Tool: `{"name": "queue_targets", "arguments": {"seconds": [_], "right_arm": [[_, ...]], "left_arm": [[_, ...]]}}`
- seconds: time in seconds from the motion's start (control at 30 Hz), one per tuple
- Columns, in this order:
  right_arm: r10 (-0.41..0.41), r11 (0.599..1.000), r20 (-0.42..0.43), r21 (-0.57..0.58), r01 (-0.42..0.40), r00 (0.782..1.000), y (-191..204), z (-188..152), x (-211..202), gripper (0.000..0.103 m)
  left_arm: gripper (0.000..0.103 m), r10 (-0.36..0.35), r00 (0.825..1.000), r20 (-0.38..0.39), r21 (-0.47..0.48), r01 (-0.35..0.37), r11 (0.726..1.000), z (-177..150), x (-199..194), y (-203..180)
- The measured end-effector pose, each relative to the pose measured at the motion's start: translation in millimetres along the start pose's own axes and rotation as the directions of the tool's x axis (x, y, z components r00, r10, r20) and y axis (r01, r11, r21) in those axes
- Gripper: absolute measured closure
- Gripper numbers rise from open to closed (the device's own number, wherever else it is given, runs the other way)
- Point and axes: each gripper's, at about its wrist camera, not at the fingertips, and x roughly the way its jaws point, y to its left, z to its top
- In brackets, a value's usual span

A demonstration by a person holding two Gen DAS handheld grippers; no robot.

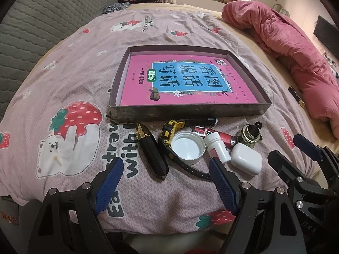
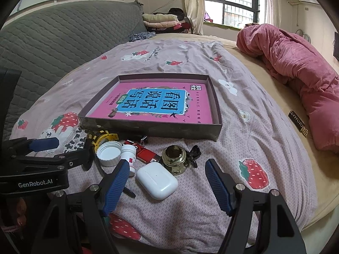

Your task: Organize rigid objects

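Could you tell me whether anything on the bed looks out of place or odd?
Yes: the white cap lies upturned and the white bottle on its side, jumbled outside the box.

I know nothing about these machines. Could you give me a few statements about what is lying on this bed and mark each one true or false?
1. The shallow box has a pink book lying in it. True.
2. The white earbud case is already inside the box. False: it lies on the bedspread, in front of the box.
3. Both claws are open and hold nothing. True: the left claw and the right claw are both spread with nothing between their fingers.
4. The white cap lies with its open side down. False: its hollow side faces up.
5. The rumpled blanket is blue. False: it is pink.
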Motion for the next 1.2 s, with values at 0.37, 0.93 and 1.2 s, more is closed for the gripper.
{"name": "queue_targets", "arguments": {"seconds": [0.37, 0.93, 1.2], "right_arm": [[0.001, 1.0, 0.001, -0.005, -0.001, 1.0, 1.6, 0.0, 0.9, 0.03], [0.001, 1.0, 0.002, -0.005, 0.0, 1.0, 1.7, 0.3, 0.3, 0.03], [-0.004, 1.0, 0.005, 0.01, 0.004, 1.0, -4.6, 0.1, -0.1, 0.03]], "left_arm": [[0.019, 0.0, 1.0, -0.002, 0.001, 0.0, 1.0, -0.3, 0.7, -0.2], [0.02, -0.006, 1.0, -0.008, -0.006, 0.006, 1.0, -0.4, 2.1, 3.9], [0.02, 0.001, 1.0, -0.02, -0.041, -0.002, 0.999, -0.3, 6.1, 20.2]]}}
